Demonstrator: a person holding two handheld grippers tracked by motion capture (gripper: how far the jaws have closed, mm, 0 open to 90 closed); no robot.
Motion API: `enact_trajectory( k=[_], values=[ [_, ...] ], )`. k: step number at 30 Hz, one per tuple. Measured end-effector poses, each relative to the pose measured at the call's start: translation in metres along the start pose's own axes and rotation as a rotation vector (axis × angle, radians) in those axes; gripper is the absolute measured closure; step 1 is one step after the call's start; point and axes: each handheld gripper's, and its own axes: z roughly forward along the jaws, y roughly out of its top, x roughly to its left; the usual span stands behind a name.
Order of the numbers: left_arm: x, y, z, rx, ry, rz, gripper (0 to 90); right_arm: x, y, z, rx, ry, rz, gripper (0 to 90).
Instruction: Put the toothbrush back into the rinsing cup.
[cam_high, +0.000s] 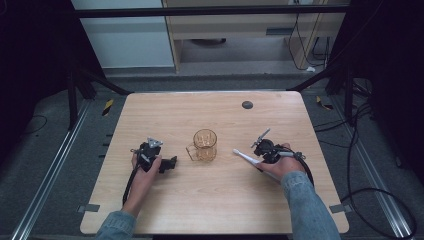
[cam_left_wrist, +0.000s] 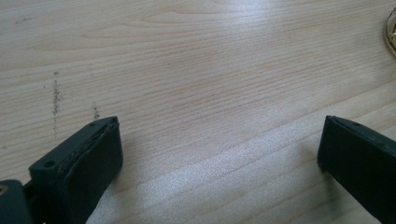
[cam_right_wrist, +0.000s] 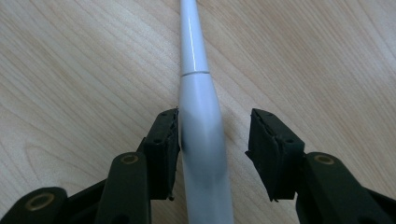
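On the left, the left gripper (cam_high: 172, 163) rests on the tabletop (cam_high: 210, 210) with its fingers wide and nothing between them. At the middle stands an amber glass mug (cam_high: 204, 145), upright. To its right lies a white electric toothbrush (cam_right_wrist: 201, 135), its thick handle between the right gripper's (cam_high: 260, 161) fingers: one pad touches it, the other stands off. A good grasp would centre the handle before squeezing. Bare wood lies all around, the edges well apart.
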Motion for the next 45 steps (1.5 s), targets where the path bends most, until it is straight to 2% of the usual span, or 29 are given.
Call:
enact_trajectory(
  k=[27,30,32,36,37,42,45],
  values=[
    [0.0,0.0,0.0,0.0,0.0,0.0,0.0,0.001,0.003,0.011,0.051,0.037,-0.026,62.3],
    [0.0,0.0,0.0,0.0,0.0,0.0,0.0,0.001,0.003,0.012,0.06,0.044,-0.013,63.2],
    [0.0,0.0,0.0,0.0,0.0,0.001,0.0,0.0,0.004,0.012,0.062,0.044,-0.027,64.1],
    [0.0,0.0,0.0,0.0,-0.001,0.001,0.0,0.0,0.005,0.011,0.069,0.056,-0.027,66.5],
    [0.0,0.0,0.0,0.0,-0.001,0.002,0.0,0.001,0.005,0.011,0.074,0.059,-0.015,66.6],
    [0.0,0.0,0.0,0.0,-0.001,0.002,0.0,0.0,0.004,0.005,0.065,0.058,-0.027,66.8],
    [0.0,0.0,0.0,0.0,-0.001,0.002,0.0,-0.002,0.004,0.0,0.053,0.053,-0.008,66.9]
  ],
)
